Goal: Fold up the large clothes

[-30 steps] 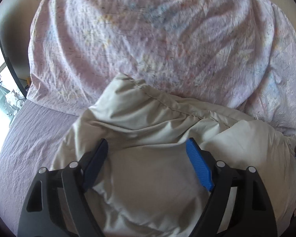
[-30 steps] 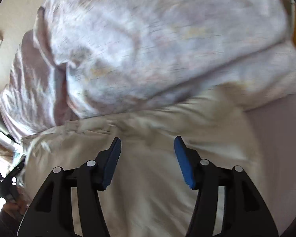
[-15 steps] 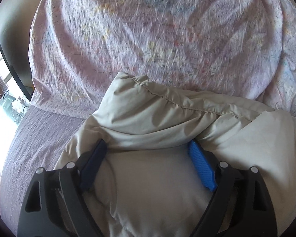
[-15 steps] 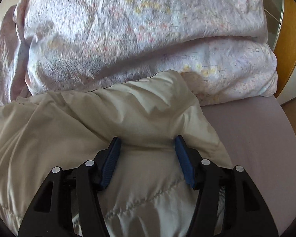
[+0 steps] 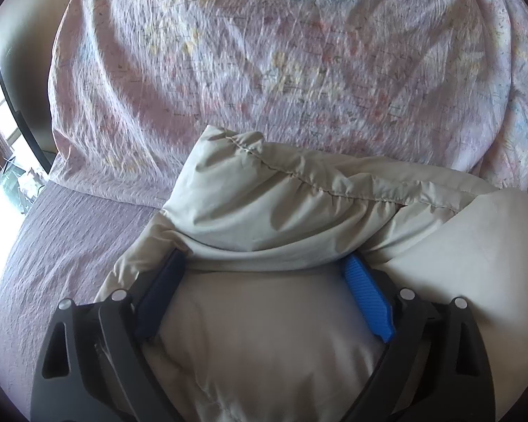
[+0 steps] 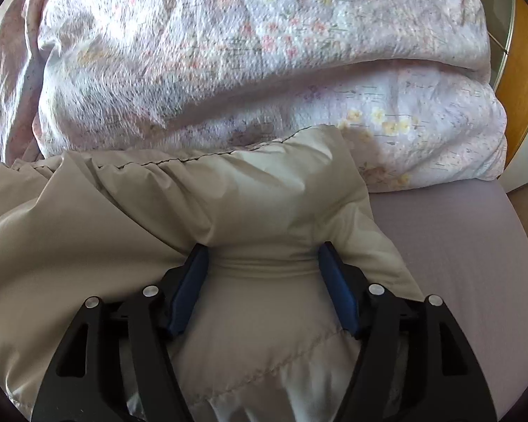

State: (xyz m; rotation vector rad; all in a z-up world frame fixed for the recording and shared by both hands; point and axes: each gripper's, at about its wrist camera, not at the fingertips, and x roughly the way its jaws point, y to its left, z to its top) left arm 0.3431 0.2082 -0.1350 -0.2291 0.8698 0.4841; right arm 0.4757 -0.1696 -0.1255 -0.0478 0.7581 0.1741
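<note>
Two grippers, left gripper [image 5: 264, 267] and right gripper [image 6: 262, 256], are standing wide open, straddling beige jacket [image 5: 299, 197]; its thick fold is running left-right just ahead of fingertips, nothing clamped.

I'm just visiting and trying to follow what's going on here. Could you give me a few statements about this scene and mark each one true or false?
1. The beige puffy jacket lies on a bed with a lilac sheet. True.
2. The jaws of the left gripper are squeezed tightly shut. False: they stand wide apart, with jacket fabric bulging between them.
3. A floral duvet is heaped behind the jacket. True.
4. The right gripper hovers over bare sheet, away from the jacket. False: its jaws are open and straddle a fold of the jacket.
5. The jacket is bright red. False: it is beige.
</note>
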